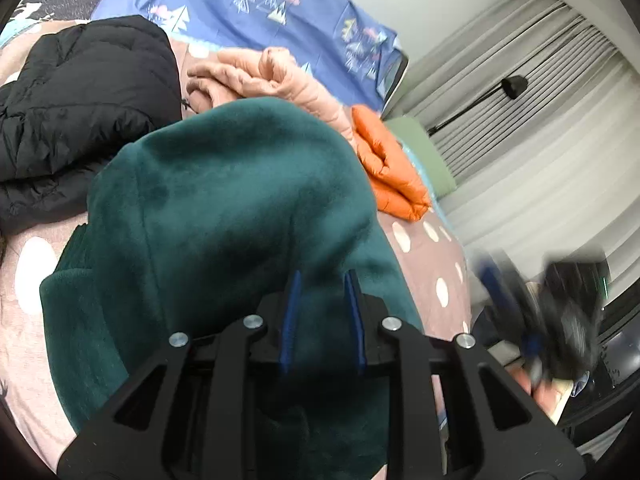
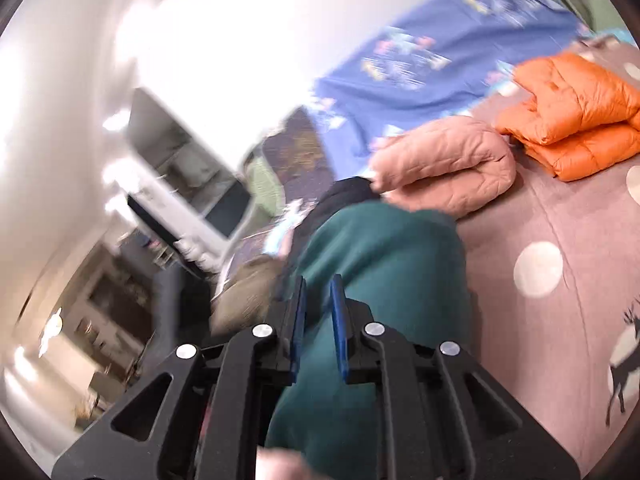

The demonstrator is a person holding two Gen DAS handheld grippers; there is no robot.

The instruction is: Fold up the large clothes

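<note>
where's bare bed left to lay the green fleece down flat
Bare bedspread lies right of the green fleece, below the orange jacket. A smaller patch sits left of the fleece, below the black jacket. The far side is crowded with folded jackets, including the pink jacket.

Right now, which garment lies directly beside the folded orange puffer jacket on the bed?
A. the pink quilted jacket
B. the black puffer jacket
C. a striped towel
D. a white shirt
A: in the right wrist view the pink quilted jacket lies next to the orange puffer jacket on the spotted bedsheet, while the black puffer jacket lies on the pink one's far side.
</note>
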